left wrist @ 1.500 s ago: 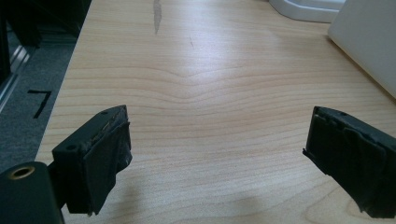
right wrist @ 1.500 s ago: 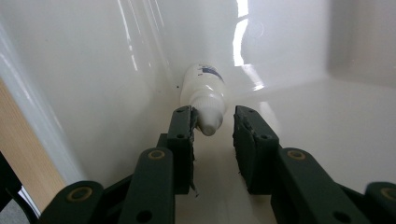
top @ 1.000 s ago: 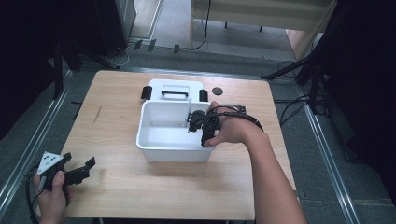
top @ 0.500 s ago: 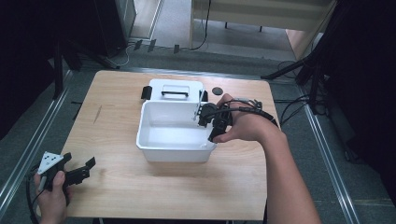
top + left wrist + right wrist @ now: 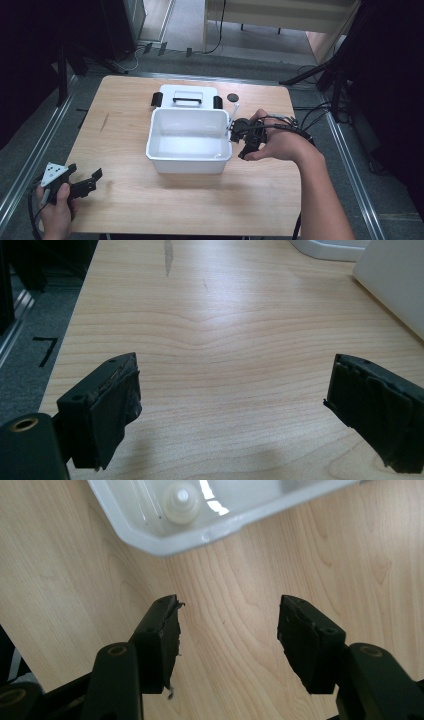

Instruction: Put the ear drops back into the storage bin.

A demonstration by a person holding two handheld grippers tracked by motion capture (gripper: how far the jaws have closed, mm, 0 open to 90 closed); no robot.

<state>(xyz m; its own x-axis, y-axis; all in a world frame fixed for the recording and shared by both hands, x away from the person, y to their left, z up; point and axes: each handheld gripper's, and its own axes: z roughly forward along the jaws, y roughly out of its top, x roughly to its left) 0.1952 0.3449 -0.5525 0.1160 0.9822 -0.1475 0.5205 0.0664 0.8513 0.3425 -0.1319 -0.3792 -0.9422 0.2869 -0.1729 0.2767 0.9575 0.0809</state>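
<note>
Care is needed as the right hand-held gripper, jaws spread and empty, is drawn clear of the white tub on the worktop without knocking its rim. The left hand-held gripper is held spread and empty near the front left corner. In the right gripper view 1 small white cap-like piece, too small to identify in the high view, is seen lying in the tub's corner

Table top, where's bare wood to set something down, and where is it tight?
Widest free patch: left of the white tub, from the table's far edge down to the left gripper. The near strip in front of the tub is also bare. Crowded: behind the tub, where the lid sits, and its right side, where the right gripper is.
</note>
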